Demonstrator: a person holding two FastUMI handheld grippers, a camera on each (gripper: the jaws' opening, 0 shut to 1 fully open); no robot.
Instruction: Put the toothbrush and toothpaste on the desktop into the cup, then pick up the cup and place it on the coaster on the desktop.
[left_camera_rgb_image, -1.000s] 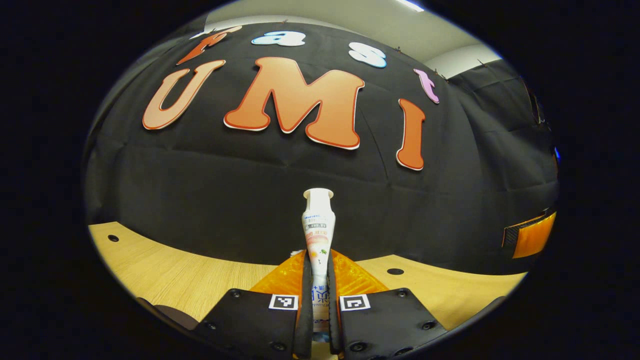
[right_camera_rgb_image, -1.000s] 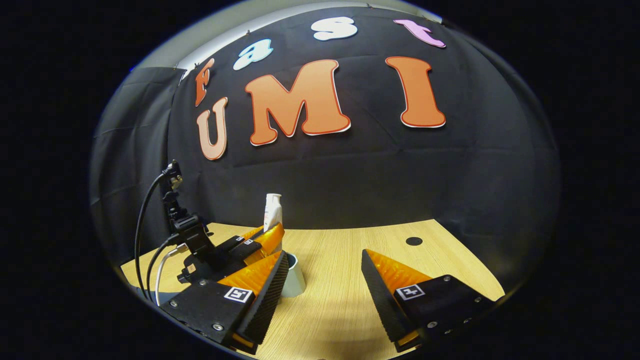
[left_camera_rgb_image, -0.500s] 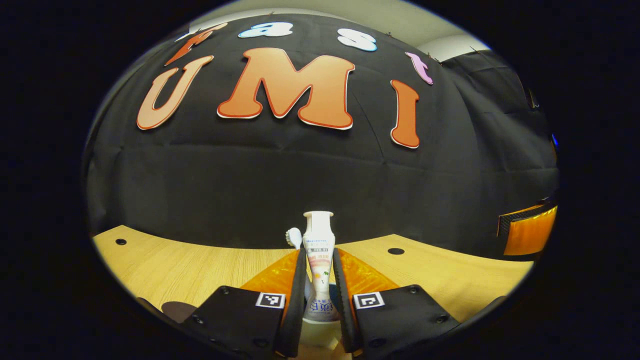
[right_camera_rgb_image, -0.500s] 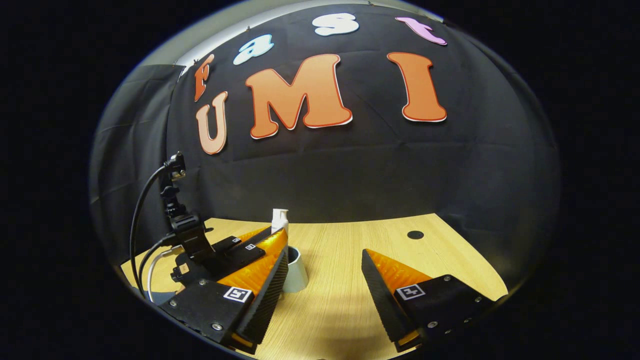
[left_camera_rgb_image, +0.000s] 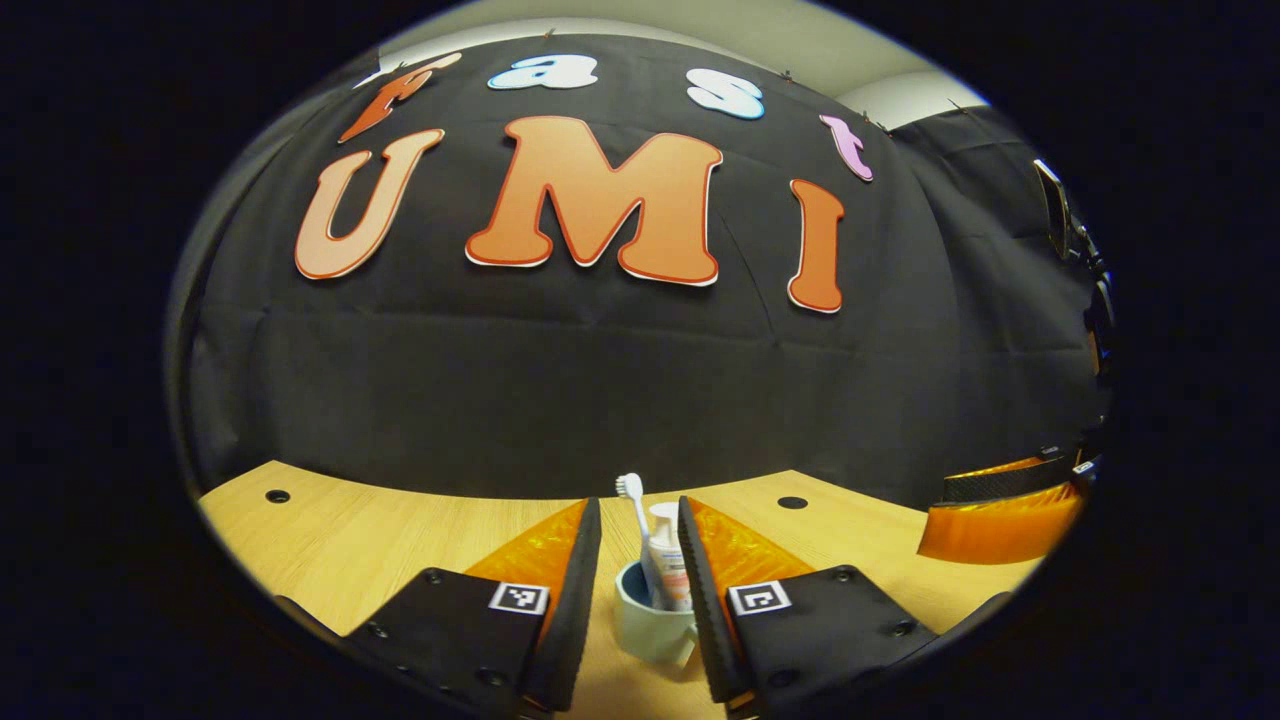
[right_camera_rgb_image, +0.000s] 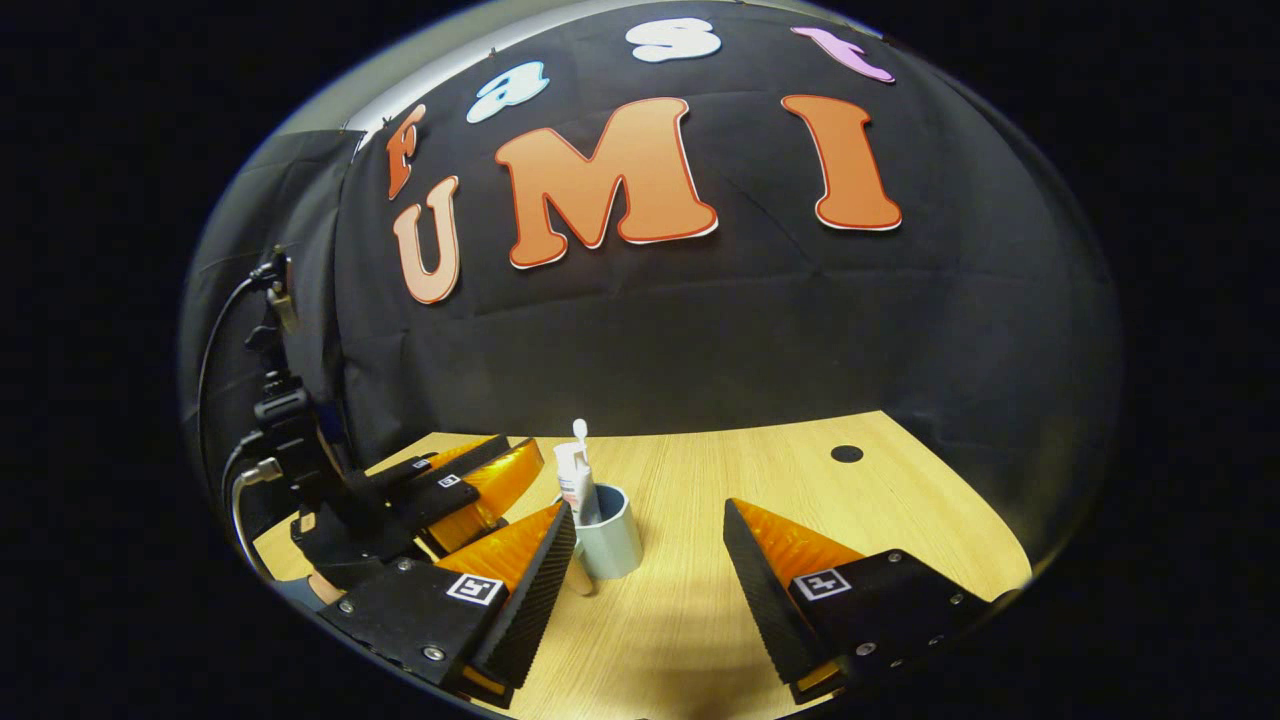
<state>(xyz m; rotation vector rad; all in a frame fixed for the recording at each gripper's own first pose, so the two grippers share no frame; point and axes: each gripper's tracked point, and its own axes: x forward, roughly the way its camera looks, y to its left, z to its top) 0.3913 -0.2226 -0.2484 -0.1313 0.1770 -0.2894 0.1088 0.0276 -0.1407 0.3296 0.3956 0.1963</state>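
Both views are sharp at centre, with strong fisheye bending toward the edges. Light seems to fall from above: the desk (right_camera_rgb_image: 700, 480) glows warm, with soft shadows low in frame.

On the table (right_camera_rgb_image: 700, 500) a cup (right_camera_rgb_image: 610, 540) holds the toothpaste (right_camera_rgb_image: 574, 480) and toothbrush (right_camera_rgb_image: 580, 430). The right tongs (right_camera_rgb_image: 650, 530) gape wide nearby; the left tongs (right_camera_rgb_image: 505, 465), parted, sit just beside the cup.

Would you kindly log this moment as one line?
toothpaste, toothbrush: in cup | left gripper: open | right gripper: open | next: lift cup
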